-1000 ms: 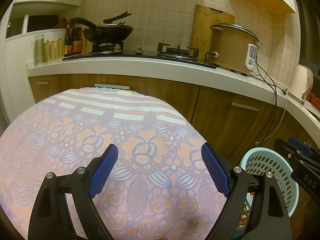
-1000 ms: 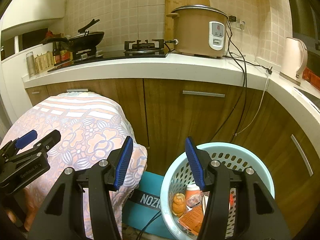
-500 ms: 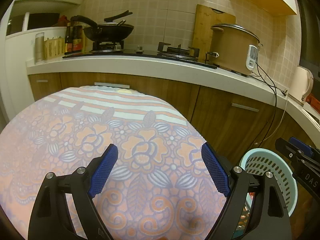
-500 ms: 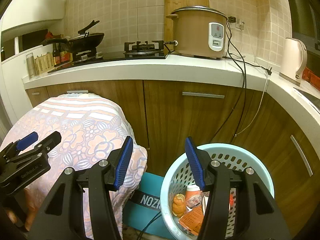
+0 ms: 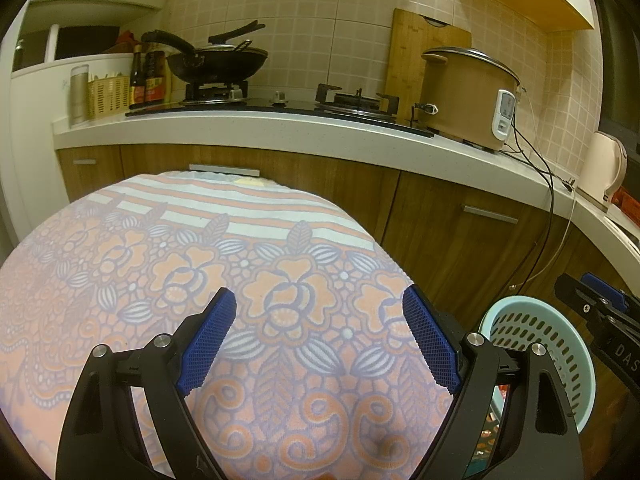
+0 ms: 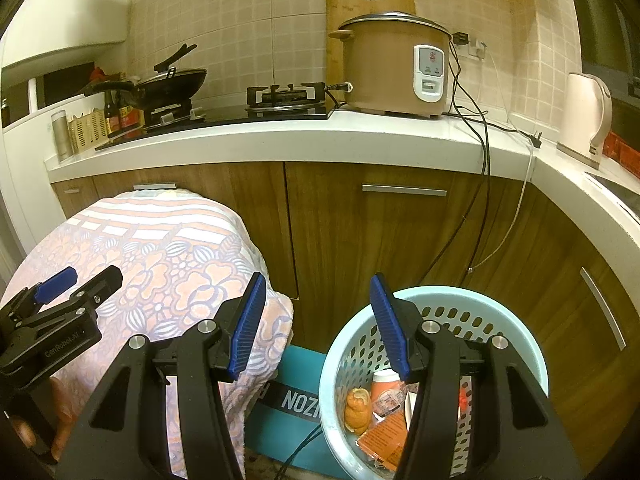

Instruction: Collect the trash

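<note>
A light blue perforated basket [image 6: 480, 316] stands on the floor at the lower right; it also shows in the left wrist view [image 5: 532, 332]. Inside it lie an orange peel [image 6: 357, 404], a small pale cup [image 6: 385, 384] and orange wrappers [image 6: 384, 436]. My right gripper [image 6: 318, 328] is open and empty, above the basket's left rim. My left gripper [image 5: 320, 340] is open and empty, above the floral tablecloth [image 5: 200, 272]. No loose trash shows on the cloth.
Wooden cabinets [image 6: 360, 232] and a white counter [image 6: 320, 140] run behind, holding a wok [image 5: 218, 60], a gas hob [image 6: 286, 98], a rice cooker [image 6: 396, 68] and a kettle [image 6: 586, 116]. Cables [image 6: 484, 200] hang down the cabinet front. A teal box [image 6: 296, 396] lies beside the basket.
Both grippers have lifted very slightly; the view sits a touch higher. Both stay open and empty.
</note>
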`<action>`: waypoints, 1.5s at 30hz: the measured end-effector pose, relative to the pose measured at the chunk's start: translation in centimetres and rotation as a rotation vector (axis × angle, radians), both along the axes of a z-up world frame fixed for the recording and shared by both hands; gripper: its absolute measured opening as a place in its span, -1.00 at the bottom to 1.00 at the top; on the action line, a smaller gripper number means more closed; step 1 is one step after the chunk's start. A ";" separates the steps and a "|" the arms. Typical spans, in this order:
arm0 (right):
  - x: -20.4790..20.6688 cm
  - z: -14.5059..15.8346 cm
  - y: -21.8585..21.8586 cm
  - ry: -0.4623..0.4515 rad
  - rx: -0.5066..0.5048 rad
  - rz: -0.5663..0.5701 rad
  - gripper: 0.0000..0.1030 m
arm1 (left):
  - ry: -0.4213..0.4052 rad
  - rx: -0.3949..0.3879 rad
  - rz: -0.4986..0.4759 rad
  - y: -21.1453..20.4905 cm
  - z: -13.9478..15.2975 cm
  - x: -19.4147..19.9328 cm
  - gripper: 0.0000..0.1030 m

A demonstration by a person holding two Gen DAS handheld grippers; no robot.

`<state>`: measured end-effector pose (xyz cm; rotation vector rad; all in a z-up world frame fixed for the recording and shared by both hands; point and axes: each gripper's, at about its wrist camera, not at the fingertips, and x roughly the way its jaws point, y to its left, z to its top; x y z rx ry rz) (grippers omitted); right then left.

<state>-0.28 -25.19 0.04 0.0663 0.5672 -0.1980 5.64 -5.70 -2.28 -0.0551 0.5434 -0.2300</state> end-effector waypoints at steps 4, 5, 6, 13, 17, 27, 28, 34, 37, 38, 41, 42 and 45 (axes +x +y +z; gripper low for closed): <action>-0.1 0.0 -0.2 0.000 0.003 -0.003 -0.02 | 0.001 -0.001 0.001 0.0 0.0 0.0 0.62; -0.1 -0.1 -0.2 -0.001 0.003 -0.005 -0.02 | 0.002 -0.001 0.001 0.0 0.0 0.0 0.62; -0.2 -0.1 -0.2 -0.002 0.005 -0.007 -0.02 | 0.001 -0.001 0.001 0.0 0.0 0.0 0.62; -0.5 0.0 -0.6 -0.007 0.013 -0.014 -0.02 | 0.002 0.004 0.004 -0.1 -0.1 0.0 0.62; -0.7 0.1 -0.8 -0.011 0.017 -0.017 -0.02 | 0.002 0.009 0.005 -0.1 -0.2 0.0 0.62; -1.1 0.2 -1.3 -0.014 0.026 -0.022 -0.02 | 0.004 0.018 0.008 -0.3 -0.3 0.0 0.62; -1.1 0.2 -1.3 -0.015 0.026 -0.022 -0.02 | 0.004 0.018 0.008 -0.2 -0.3 0.0 0.62; -1.2 0.2 -1.3 -0.014 0.026 -0.022 -0.02 | 0.004 0.018 0.002 -0.2 -0.3 0.1 0.62; -1.2 0.2 -1.5 -0.015 0.028 -0.023 -0.02 | 0.001 0.027 -0.006 -0.5 -0.4 -0.1 0.62; -1.2 0.2 -1.5 -0.015 0.028 -0.024 -0.02 | -0.002 0.033 -0.007 -0.6 -0.4 -0.2 0.62; -1.2 0.3 -1.6 -0.013 0.027 -0.029 -0.02 | -0.006 0.038 -0.007 -0.7 -0.4 -0.2 0.63; -1.2 0.4 -1.7 -0.012 0.027 -0.030 -0.02 | -0.004 0.038 -0.006 -0.7 -0.4 -0.2 0.63; -1.4 0.8 -1.5 -0.012 0.025 -0.032 -0.02 | 0.005 0.038 -0.004 -0.8 -0.5 -0.1 0.63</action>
